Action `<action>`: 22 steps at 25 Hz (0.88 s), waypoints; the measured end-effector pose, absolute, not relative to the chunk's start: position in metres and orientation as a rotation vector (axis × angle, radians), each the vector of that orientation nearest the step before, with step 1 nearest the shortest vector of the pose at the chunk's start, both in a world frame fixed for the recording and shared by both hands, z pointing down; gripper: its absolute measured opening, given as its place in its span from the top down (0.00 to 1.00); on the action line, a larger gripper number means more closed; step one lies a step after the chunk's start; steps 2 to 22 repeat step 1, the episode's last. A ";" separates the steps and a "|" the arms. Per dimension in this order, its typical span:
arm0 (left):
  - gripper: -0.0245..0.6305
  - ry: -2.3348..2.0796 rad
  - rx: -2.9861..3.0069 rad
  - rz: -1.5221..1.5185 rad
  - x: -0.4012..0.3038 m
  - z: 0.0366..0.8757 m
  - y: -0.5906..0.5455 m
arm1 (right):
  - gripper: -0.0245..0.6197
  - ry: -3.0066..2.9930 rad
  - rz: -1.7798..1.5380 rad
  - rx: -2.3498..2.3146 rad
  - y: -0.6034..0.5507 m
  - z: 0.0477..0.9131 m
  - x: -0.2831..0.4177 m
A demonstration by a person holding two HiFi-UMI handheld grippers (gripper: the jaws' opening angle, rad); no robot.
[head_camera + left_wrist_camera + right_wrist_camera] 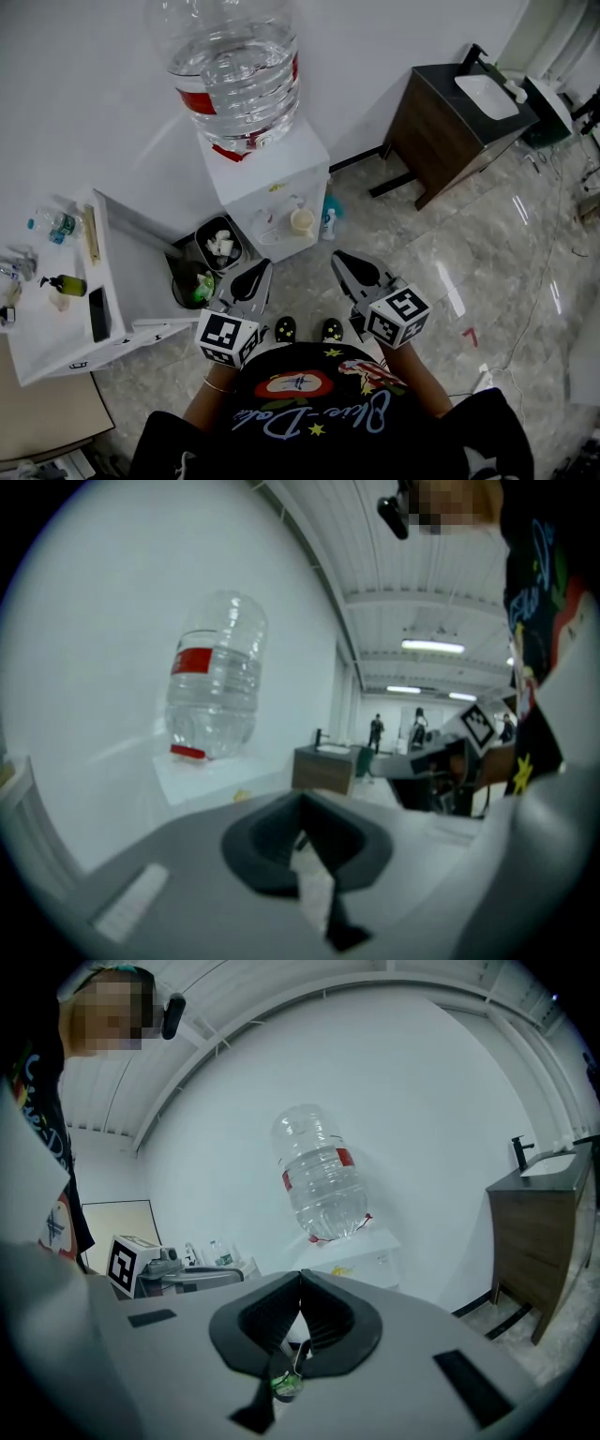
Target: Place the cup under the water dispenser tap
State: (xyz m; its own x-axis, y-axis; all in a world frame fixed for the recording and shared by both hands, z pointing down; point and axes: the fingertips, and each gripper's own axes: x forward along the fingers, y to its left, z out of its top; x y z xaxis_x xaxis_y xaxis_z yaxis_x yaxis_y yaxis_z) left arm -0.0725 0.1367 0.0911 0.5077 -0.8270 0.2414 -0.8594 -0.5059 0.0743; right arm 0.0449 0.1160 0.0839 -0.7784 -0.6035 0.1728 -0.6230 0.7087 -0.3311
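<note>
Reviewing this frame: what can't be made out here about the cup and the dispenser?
- Tap: head view, hidden under the water dispenser's overhanging top.
- Cup contents: head view, too small.
- Cup, gripper views: hidden behind left hand-held gripper and right hand-held gripper.
- Bottle's upper end: cut by head view's top edge.

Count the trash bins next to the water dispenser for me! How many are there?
2. A grey bin with white scraps stands against the water dispenser's left side; a darker bin with something green sits nearer the person. The table might hide more.
</note>
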 end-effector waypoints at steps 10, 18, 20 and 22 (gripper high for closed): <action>0.97 -1.448 2.566 0.264 -0.073 0.091 0.137 | 0.94 -2.855 0.575 1.024 0.117 0.084 0.043; 0.97 -1.448 2.566 0.264 -0.073 0.091 0.137 | 0.94 -2.855 0.575 1.024 0.117 0.084 0.043; 0.97 -1.448 2.566 0.264 -0.073 0.091 0.137 | 0.94 -2.855 0.575 1.024 0.117 0.084 0.043; 0.97 -1.448 2.566 0.264 -0.073 0.091 0.137 | 0.94 -2.855 0.575 1.024 0.117 0.084 0.043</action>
